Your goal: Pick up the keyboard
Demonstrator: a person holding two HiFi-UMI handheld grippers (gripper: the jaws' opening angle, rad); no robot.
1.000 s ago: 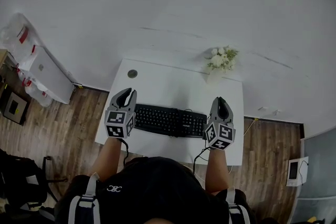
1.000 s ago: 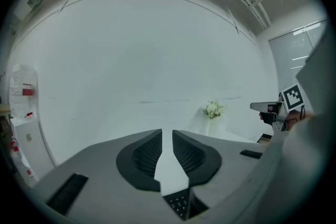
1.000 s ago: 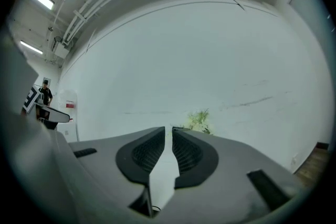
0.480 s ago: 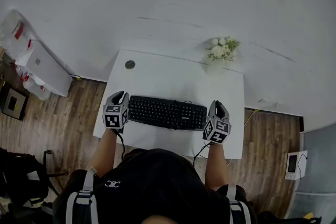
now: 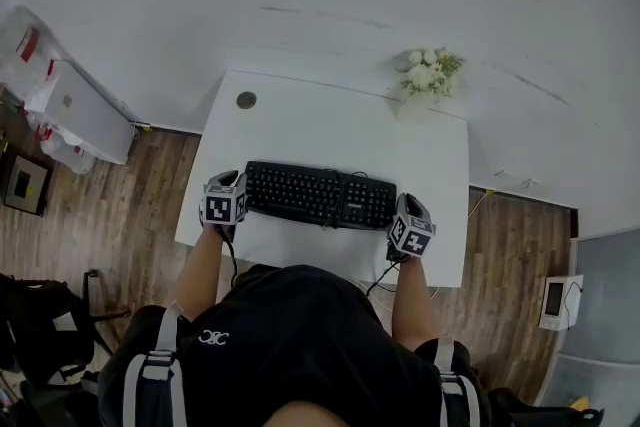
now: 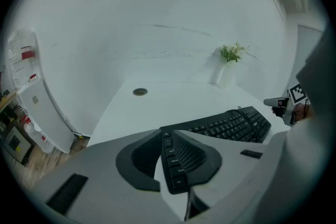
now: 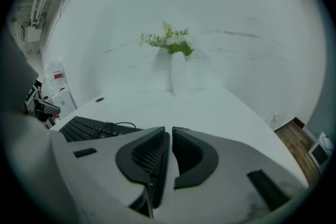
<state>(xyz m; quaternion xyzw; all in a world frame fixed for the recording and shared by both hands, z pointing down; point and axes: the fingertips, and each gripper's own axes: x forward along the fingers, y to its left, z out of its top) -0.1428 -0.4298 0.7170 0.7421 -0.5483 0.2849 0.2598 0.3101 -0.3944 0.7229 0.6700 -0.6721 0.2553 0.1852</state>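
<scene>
One keyboard (image 5: pixel 320 197) and one vase (image 7: pixel 178 76) are counted on the white table (image 5: pixel 300 125), with wooden floor (image 5: pixel 130 195) around. The left hand-held gripper (image 6: pixel 167 132), its jaws just opening, is set loosely around the keyboard's end; the right hand-held gripper (image 7: pixel 170 129) is narrowly parted.

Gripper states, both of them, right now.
Left gripper: open, jaws have just been opening, left end of the keyboard between them, not gripped.
Right gripper: open by a narrow gap, holding nothing.

No legible text, keyboard (image 5: pixel 318 196) key legends blurred, shirt logo (image 5: pixel 213 337) unreadable
</scene>
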